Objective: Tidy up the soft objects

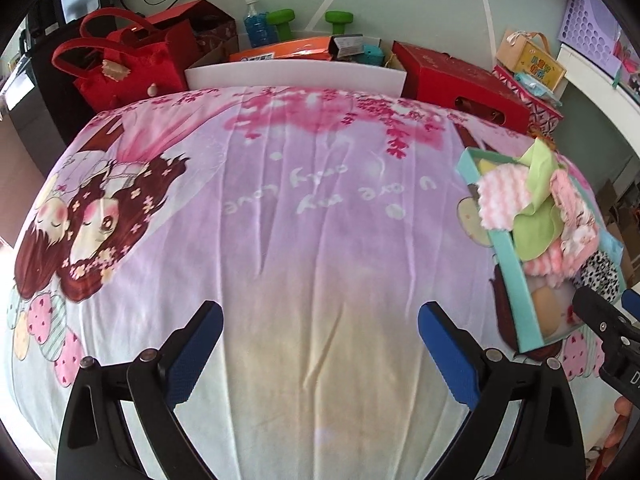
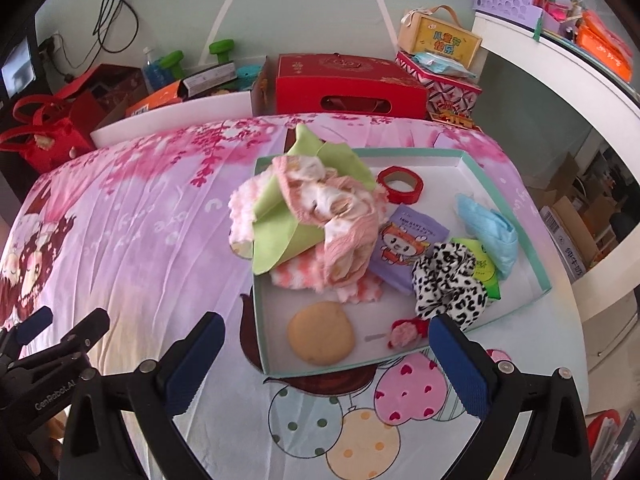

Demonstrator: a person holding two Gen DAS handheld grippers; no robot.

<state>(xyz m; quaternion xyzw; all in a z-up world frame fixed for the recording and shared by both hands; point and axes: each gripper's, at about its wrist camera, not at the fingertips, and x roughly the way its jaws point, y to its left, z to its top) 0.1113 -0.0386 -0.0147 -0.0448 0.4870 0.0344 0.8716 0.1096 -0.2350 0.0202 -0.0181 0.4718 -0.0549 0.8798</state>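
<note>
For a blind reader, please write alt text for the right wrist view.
A teal tray on a printed bedsheet holds piled cloths, a tape roll, wipes and a round sponge. The open right gripper hovers before it, empty.

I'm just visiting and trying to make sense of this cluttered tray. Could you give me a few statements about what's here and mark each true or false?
1. The green cloth lies in the heap of cloths at the tray's left side. True.
2. The red tape roll sits on the bedsheet outside the tray. False: it is inside the tray, near the far wall.
3. The right gripper is clamped on the leopard-print cloth. False: it is open and empty.
4. The left gripper is open over bare bedsheet. True.
5. A round tan cushion lies in the tray's near corner. True.
</note>
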